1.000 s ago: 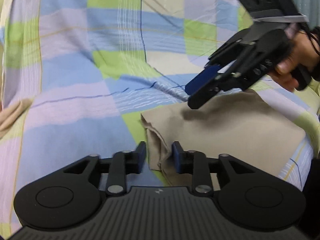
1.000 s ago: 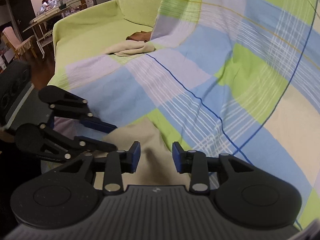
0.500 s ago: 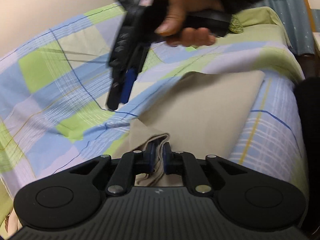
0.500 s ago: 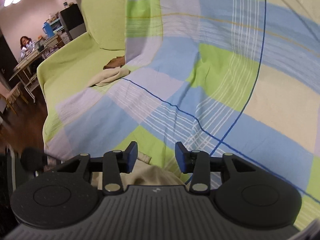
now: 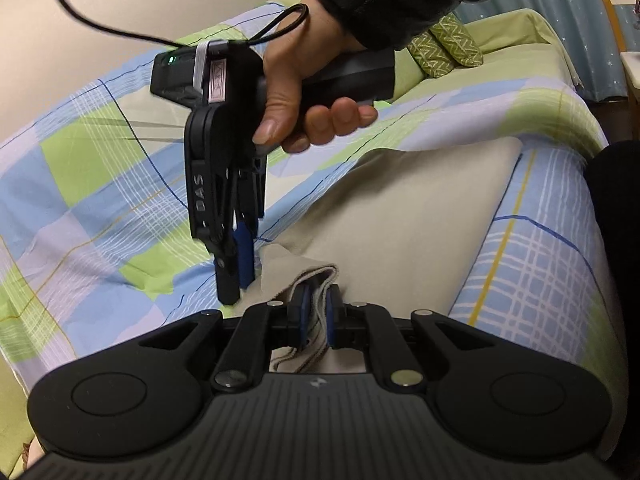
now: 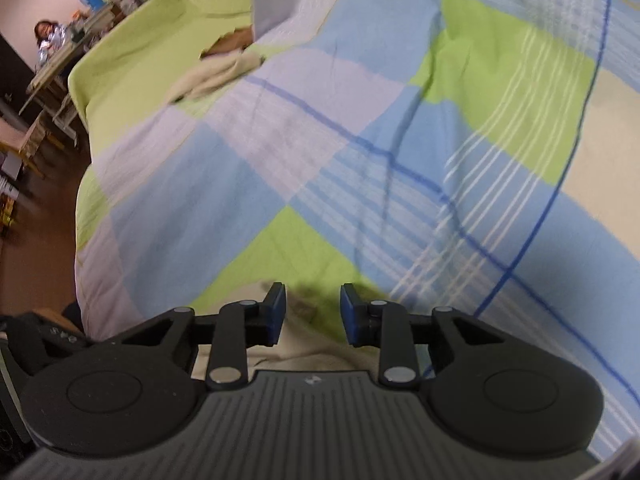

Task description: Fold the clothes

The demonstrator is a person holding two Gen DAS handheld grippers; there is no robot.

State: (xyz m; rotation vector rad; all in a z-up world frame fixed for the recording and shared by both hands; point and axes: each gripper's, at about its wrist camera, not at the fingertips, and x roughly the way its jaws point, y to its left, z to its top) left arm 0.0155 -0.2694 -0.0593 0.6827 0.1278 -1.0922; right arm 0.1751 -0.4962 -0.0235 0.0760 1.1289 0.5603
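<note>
A beige garment [image 5: 408, 216] lies folded flat on the checked bedspread [image 5: 100, 184]. My left gripper [image 5: 315, 316] is shut on the garment's folded near corner, with the cloth bunched between its blue pads. My right gripper [image 5: 234, 284], held in a hand, points down just left of that corner, over the garment's edge. In the right wrist view the right gripper [image 6: 313, 312] is open with the beige garment [image 6: 304, 344] under and between its fingers, not pinched.
A second pale cloth [image 6: 216, 76] lies crumpled far off on the green sheet [image 6: 152, 56]. Green patterned pillows [image 5: 444, 46] sit at the bed's far end. A person sits at a table [image 6: 48, 38] in the background. The bed edge drops to a brown floor [image 6: 36, 216].
My left gripper closed on the garment's corner and lifted it slightly. My right gripper swung from hovering over the garment to pointing straight down beside the held corner.
</note>
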